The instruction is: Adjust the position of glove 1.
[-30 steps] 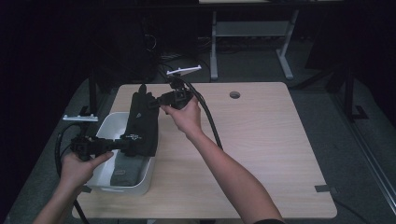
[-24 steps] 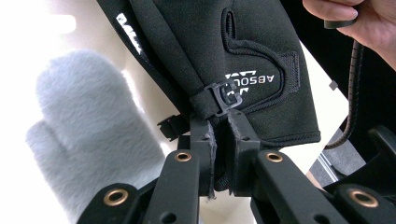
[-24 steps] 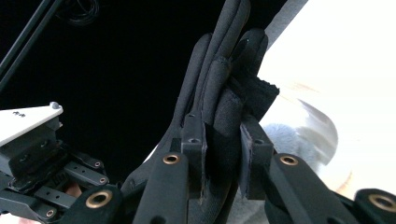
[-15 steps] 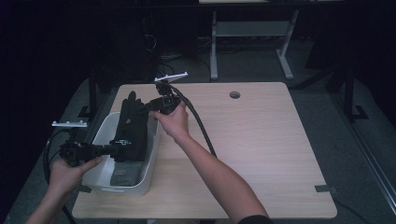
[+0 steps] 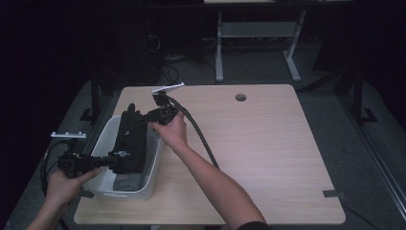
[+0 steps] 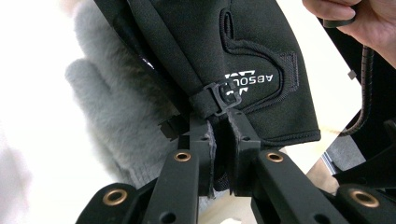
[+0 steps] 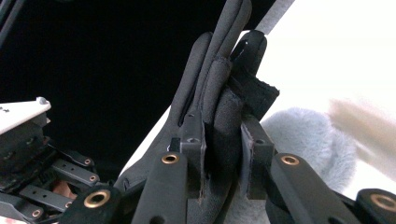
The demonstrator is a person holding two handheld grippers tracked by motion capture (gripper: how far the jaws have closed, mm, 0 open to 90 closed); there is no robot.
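Two grippers share one load: a pair of black gloves (image 5: 128, 141) stretched lengthwise over the white bin (image 5: 152, 165) at the left of the desk (image 5: 268, 143). The left gripper (image 5: 111, 161) has its fingers (image 6: 201, 144) clenched on the cuff end, just below the small buckle strap. The right gripper (image 5: 149, 116) has its fingers (image 7: 254, 149) clamped on the gloves' fingertip end, near the bin's far rim. A grey fleecy item (image 6: 116, 107) lies in the bin beneath the gloves.

Risks from here, as judged:
- The right grip sits on thin fingertip fabric. A pull along the gloves' length could slide it out, and that end would drop unevenly, perhaps over the rim.
- The left grip is close to the cuff edge; the buckle strap could snag between the fingers when they release.
- If one gripper lets go before the other, the gloves swing and may hang over the bin wall rather than land inside.
- The right gripper's cable (image 5: 198, 136) trails across the desk beside the bin; a sweep of the forearm could tug it and jolt the grip.
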